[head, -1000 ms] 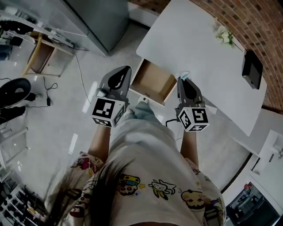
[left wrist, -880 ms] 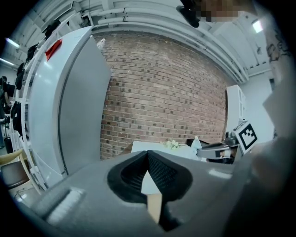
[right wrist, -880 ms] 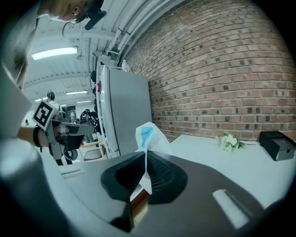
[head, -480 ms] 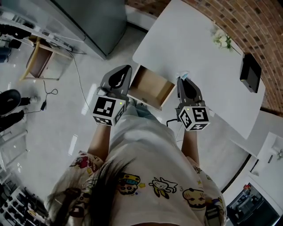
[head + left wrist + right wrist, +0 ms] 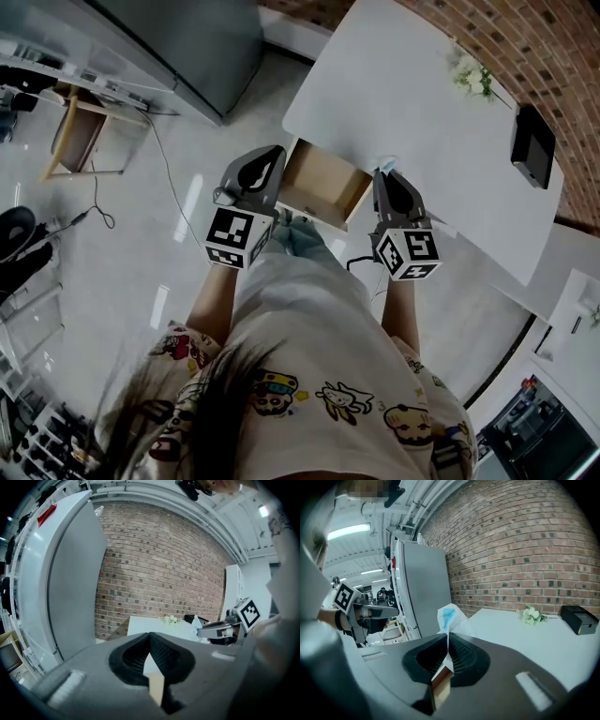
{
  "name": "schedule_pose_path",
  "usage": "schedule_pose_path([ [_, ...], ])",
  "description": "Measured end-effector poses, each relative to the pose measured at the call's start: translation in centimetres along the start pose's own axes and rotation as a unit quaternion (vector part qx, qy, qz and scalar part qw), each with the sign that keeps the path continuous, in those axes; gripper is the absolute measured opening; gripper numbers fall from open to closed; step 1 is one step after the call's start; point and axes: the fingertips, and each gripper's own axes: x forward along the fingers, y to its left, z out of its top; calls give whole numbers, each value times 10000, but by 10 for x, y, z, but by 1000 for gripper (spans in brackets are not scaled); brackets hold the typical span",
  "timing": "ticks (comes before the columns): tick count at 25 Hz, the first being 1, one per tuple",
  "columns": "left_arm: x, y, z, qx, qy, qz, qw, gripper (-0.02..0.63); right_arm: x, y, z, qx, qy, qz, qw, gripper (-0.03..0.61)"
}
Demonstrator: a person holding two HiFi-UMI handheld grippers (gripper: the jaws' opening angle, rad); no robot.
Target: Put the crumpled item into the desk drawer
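White-and-blue crumpled item (image 5: 449, 616) sits pinched in the right gripper's (image 5: 448, 639) closed jaws, at the white desk's (image 5: 412, 103) front edge just beside the open wooden drawer (image 5: 319, 180). The left gripper (image 5: 150, 637) is closed on nothing, near the drawer's other side

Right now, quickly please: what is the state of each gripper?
Left gripper: closed, nothing between its jaws.
Right gripper: closed on the crumpled item.
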Motion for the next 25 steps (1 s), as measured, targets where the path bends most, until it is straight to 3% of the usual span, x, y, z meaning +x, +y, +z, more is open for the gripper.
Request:
schedule_pose_path([
  [13,23,5,-63,-30,470,-164,9988,-2,36,12,-70,165,588,191,9979,17],
  [25,59,11,-157,-176,914,-345,9951,-1,81,14,-178,424,1101,410,9922,18],
])
